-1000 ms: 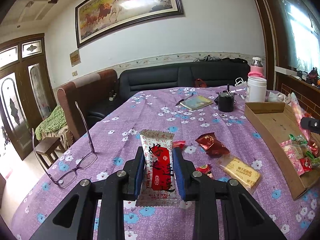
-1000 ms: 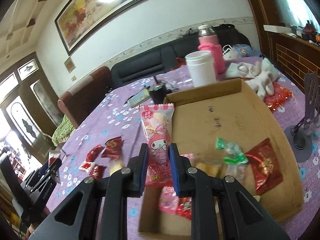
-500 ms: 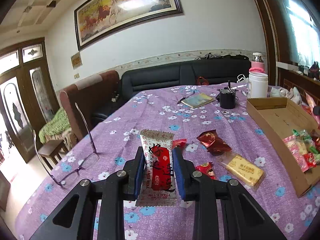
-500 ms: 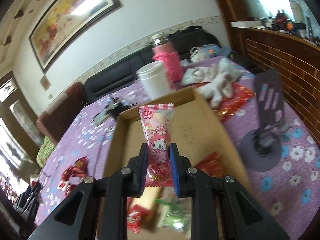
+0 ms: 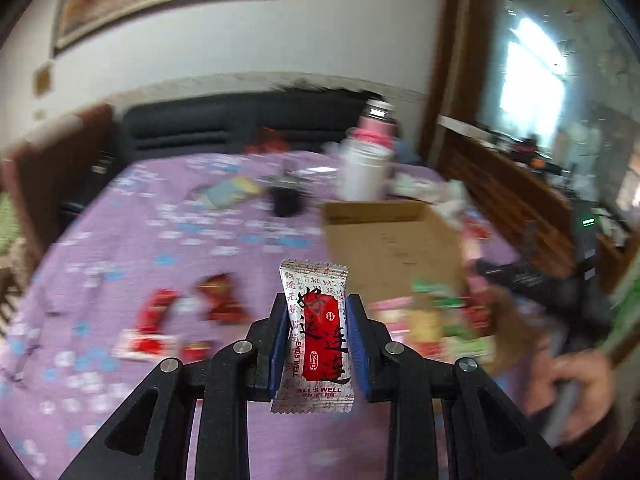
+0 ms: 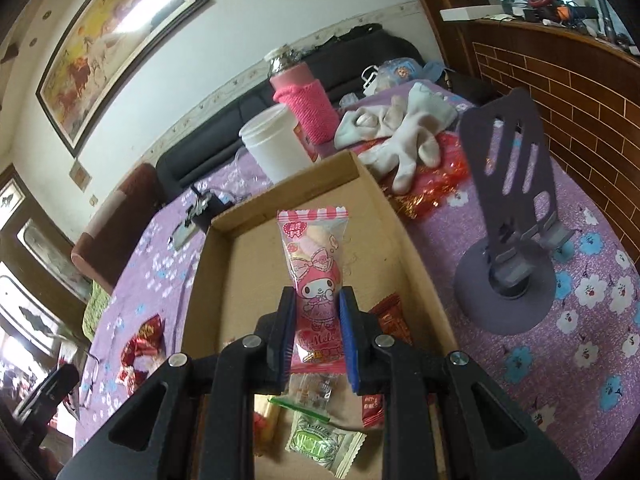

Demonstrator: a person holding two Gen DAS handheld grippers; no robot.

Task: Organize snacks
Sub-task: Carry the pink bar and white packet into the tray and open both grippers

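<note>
My left gripper (image 5: 317, 312) is shut on a white-and-red snack packet (image 5: 314, 332), held upright above the purple tablecloth, left of the cardboard box (image 5: 392, 240). My right gripper (image 6: 314, 308) is shut on a pink cartoon-rabbit snack packet (image 6: 316, 268), held upright over the cardboard box (image 6: 416, 248). Several snacks lie at the box's near end, among them a green-white packet (image 6: 320, 440) and a red one (image 6: 394, 320). Loose red snacks (image 5: 154, 312) lie on the cloth; one also shows in the right wrist view (image 6: 140, 344).
A white jar (image 6: 274, 144) and a pink-sleeved bottle (image 6: 308, 108) stand behind the box. White gloves (image 6: 404, 128) lie on a red wrapper. A grey phone stand (image 6: 508, 220) stands right of the box. A black cup (image 5: 286, 196) and a booklet (image 5: 228, 192) lie further back.
The left gripper swung right toward the box with its packet; its view is now blurred. The right gripper shifted over the box with the pink packet still held.
</note>
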